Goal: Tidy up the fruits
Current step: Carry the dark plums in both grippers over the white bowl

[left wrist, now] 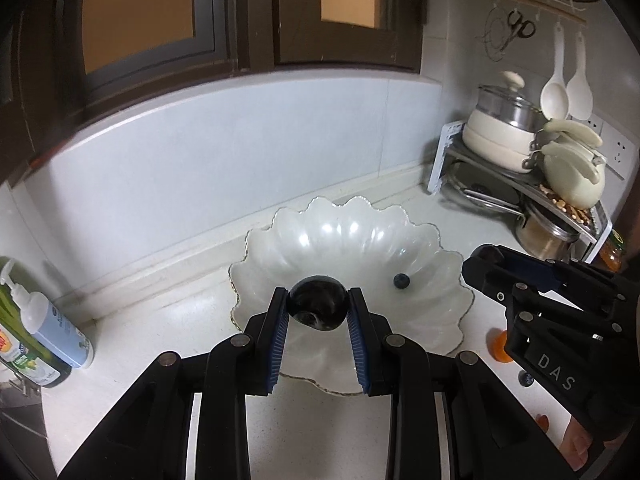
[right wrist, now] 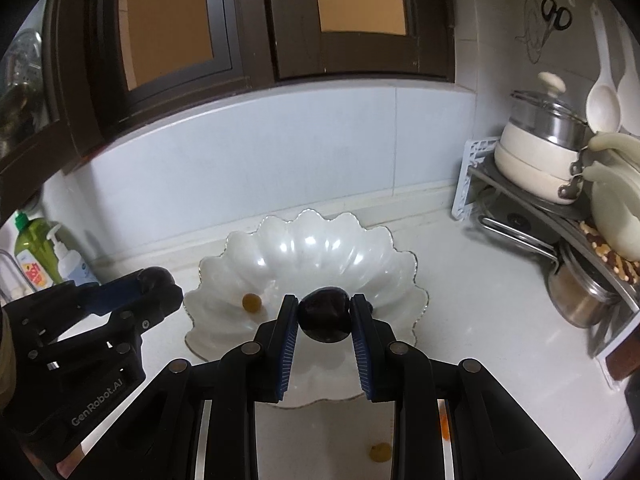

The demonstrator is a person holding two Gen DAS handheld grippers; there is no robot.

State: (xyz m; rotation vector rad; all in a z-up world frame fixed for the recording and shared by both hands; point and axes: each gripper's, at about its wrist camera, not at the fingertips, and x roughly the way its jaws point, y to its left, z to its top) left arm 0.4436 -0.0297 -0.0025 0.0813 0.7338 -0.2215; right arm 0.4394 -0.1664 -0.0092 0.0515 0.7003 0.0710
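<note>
My left gripper (left wrist: 318,306) is clamped on a dark plum (left wrist: 317,303), its blue pads pressing the fruit from both sides, held just above the near rim of the scalloped white dish (left wrist: 348,240). My right gripper (right wrist: 325,315) grips a second dark plum (right wrist: 326,314) the same way, also over the near part of the dish. Seen from the left wrist, the right gripper sits at the dish's right edge; seen from the right wrist, the left gripper sits at the dish's left edge.

On the white counter (right wrist: 480,300) in front of the dish lie loose fruits: a blueberry (left wrist: 525,379) and an orange piece (left wrist: 499,346) near the dish's right side, and a small yellowish fruit (right wrist: 380,452).

Inside the dish rest a single blueberry (left wrist: 401,281) and a small golden fruit (right wrist: 252,303).

Left of the dish, against the backsplash, stand a green bottle (right wrist: 34,256) and a white pump bottle (right wrist: 72,260). Right of the dish, a corner rack (left wrist: 520,184) carries a cream pot with glass lid (left wrist: 504,132). Behind the dish rise pale tiles and a dark-framed window (left wrist: 240,20).
</note>
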